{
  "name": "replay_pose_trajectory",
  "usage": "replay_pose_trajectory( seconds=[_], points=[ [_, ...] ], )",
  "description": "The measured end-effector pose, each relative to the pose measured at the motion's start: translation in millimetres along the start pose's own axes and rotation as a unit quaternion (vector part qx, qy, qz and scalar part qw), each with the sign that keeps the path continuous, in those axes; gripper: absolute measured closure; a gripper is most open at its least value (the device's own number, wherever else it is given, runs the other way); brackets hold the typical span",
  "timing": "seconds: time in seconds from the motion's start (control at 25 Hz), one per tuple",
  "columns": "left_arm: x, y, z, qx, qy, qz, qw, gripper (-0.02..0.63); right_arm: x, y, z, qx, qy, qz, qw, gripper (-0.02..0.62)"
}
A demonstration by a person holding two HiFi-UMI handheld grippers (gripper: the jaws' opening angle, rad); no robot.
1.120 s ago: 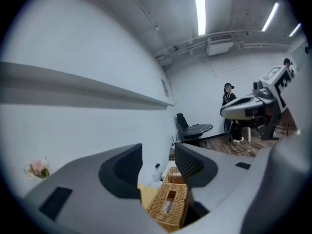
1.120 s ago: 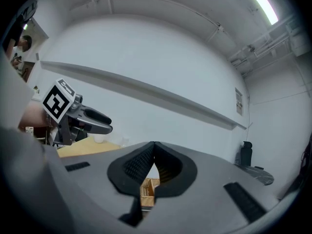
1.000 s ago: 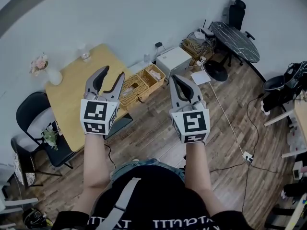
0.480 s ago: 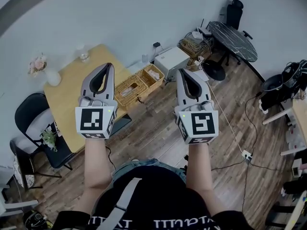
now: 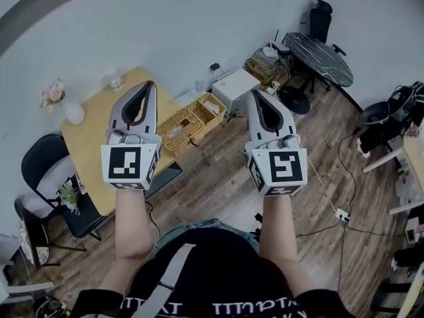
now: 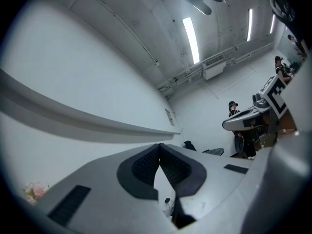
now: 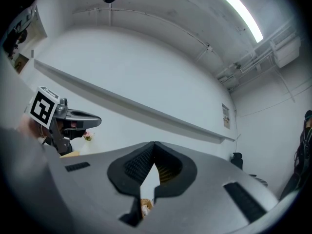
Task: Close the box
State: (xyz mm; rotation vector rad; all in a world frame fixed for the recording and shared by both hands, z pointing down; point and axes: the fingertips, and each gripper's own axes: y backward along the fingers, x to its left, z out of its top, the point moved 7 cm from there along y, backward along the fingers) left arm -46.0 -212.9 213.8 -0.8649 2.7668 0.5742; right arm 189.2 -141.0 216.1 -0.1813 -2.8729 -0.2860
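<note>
- Head view: you're holding both claws up in front of you, side by side & apart. The left gripper [image 5: 148,85] and right gripper [image 5: 256,93] are each pinched tight, with nothing in either. Far below are the wooden table [image 5: 93,134] and, off its right corner, two wicker baskets [image 5: 180,126]. Just past them a white box [image 5: 230,85] stands near the wall. Which of these is the task's box, and whether its lid is down, I can't tell from up here; it's all too small.
- Left gripper view: the tips meet w/ no gap and nothing is caught. The claw tilts upward, so beyond it you get only wall and ceiling lights [image 6: 191,39]. Nothing is in reach.
- Right gripper view: the tips touch here too, and it's empty. A sliver of wicker shows low under the jaws, so the baskets sit below & ahead. Your other claw is out at the view's left.
- My read: the claws are high, closed & well clear of everything. That fits you coming in toward an open box as well as lifting away from a closed one.
</note>
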Motion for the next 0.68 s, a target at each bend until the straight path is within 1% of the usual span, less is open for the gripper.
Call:
replay_pose_trajectory(
  seconds=[0.28, 0.68],
  points=[
    [2.6, -4.2, 9.2, -0.007, -0.003, 0.002, 1.0000, 0.594, -4.8, -2.1, 10.4, -0.011, 0.010, -0.002, 1.000, 0.580],
    [5.3, -11.3, 10.8, -0.012, -0.009, 0.007, 0.9999, 0.594, -6.3, -11.1, 12.4, -0.014, 0.020, 0.005, 1.000, 0.580]
  ],
)
